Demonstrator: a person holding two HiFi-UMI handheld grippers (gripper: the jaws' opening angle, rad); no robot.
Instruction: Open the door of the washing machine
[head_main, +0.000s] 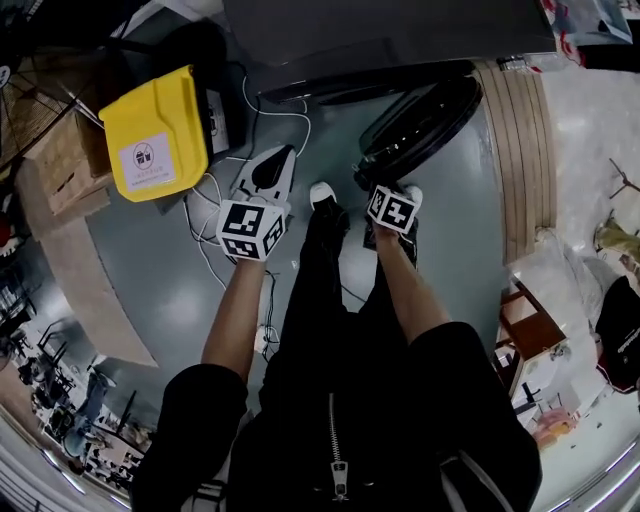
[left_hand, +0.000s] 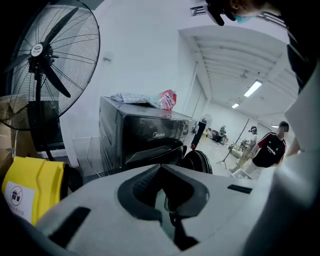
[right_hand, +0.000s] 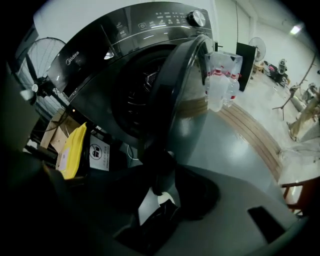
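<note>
Your right gripper (right_hand: 160, 192) stands part-open astride the lower edge of the door (right_hand: 186, 95), which hangs swung wide from the washing machine (right_hand: 95, 55). Whether its pads press the edge cannot be told. Your left gripper (left_hand: 161, 172), closed and empty, hovers clear of both.

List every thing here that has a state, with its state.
Washing machine door: swung open.
Fan: blades look still.
Yellow bin: lid shut.
Ceiling lights: on.
Left gripper: shut, empty.
Right gripper: jaws apart.
</note>
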